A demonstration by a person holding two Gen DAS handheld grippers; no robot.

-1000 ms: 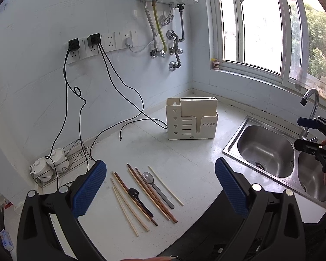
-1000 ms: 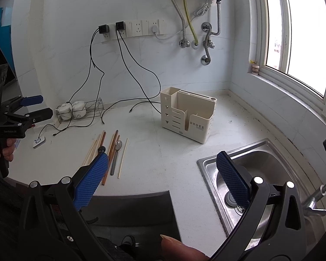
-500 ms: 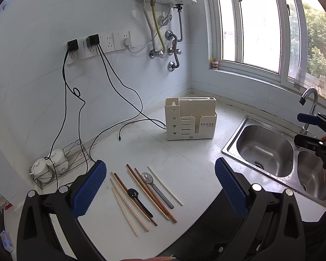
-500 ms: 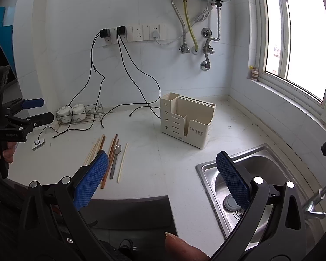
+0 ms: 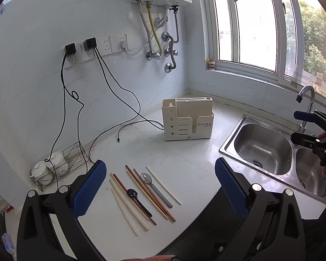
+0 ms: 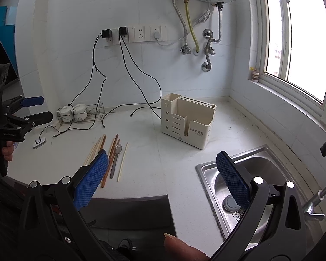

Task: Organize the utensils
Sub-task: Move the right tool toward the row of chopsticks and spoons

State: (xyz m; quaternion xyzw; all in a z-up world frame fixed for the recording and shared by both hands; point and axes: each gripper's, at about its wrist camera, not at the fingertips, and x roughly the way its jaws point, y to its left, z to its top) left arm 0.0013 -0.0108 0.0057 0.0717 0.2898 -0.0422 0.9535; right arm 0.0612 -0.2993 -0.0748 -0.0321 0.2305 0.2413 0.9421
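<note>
Several wooden chopsticks (image 5: 131, 202), a silver spoon (image 5: 155, 189) and a black spoon (image 5: 138, 201) lie side by side on the white counter near its front edge. They also show in the right wrist view (image 6: 110, 152). A cream utensil holder (image 5: 188, 119) (image 6: 187, 119) stands empty further back. My left gripper (image 5: 160, 187) is open and empty, above the utensils. My right gripper (image 6: 163, 178) is open and empty, held over the counter edge beside the sink.
A steel double sink (image 5: 269, 150) (image 6: 239, 187) with a tap (image 5: 306, 102) is at the right. Black cables (image 5: 119, 108) trail from wall sockets across the counter. A wire rack with white pots (image 5: 52, 169) stands at the left. A small white device (image 6: 39, 142) lies near it.
Both grippers have drifted slightly, and the view has tilted up a little. Both stay open and empty. The utensils have not moved.
</note>
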